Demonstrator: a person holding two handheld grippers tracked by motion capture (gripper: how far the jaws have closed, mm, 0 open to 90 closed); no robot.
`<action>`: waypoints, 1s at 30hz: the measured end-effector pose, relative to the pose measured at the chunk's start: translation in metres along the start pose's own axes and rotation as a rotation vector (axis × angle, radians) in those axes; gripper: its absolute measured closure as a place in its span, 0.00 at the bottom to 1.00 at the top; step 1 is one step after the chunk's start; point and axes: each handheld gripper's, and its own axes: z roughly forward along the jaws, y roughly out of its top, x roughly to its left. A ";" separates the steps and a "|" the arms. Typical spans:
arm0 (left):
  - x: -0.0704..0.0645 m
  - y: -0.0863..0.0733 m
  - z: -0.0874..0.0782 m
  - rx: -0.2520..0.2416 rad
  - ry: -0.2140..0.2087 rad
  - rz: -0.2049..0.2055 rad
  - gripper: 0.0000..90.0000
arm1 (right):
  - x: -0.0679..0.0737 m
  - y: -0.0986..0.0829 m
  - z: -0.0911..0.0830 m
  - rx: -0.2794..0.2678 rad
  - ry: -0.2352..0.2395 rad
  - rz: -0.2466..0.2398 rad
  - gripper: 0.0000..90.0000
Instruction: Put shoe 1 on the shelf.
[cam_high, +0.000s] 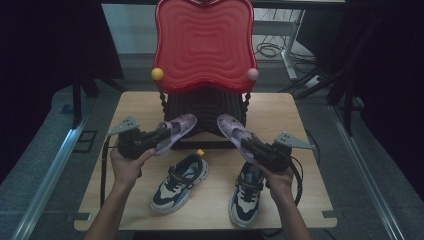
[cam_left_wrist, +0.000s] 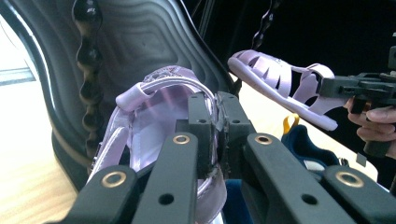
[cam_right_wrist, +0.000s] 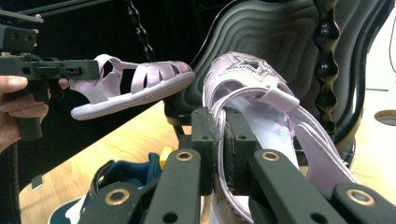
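Sandals in pale lilac hang from both of our grippers, lifted off the table (cam_high: 295, 117) in front of the black shoe rack (cam_high: 205, 112) with the red wavy top.

Our left gripper (cam_high: 159, 136) has its jaws pressed nearly together, pinching the side wall of the left sandal (cam_high: 177, 131); in the left gripper view that thin, see-through edge is clamped between the two pads (cam_left_wrist: 201, 135), with the strap arching just above them. This sandal points toward the rack's front and sits close to its lower left corner.

Our right gripper (cam_high: 248, 146) is likewise closed down on the right sandal (cam_high: 231, 131), the jaws squeezing the sandal's edge near the heel. In the right gripper view the pads (cam_right_wrist: 203, 140) grip that edge, and the star-patterned toe reaches toward the rack. This sandal is just off the rack's lower right corner, toe angled up and inward.

Between the two sandals the rack's base stays visible. Nearer us than the rack, two navy and cream sneakers lie on the table: the left sneaker (cam_high: 180, 182) below the left sandal, the right sneaker (cam_high: 246, 194) under our right hand (cam_high: 277, 181). Our left hand (cam_high: 127, 165) wraps the left gripper's handle.
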 end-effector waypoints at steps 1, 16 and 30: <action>0.000 0.001 0.001 -0.001 0.001 0.000 0.95 | 0.000 0.000 0.002 -0.003 -0.002 -0.001 0.94; 0.007 0.005 0.019 -0.010 0.009 -0.011 0.95 | -0.001 0.006 0.032 -0.008 -0.020 0.035 0.95; 0.008 0.009 0.029 -0.033 0.019 -0.015 0.95 | 0.000 0.010 0.045 -0.021 -0.040 0.046 0.95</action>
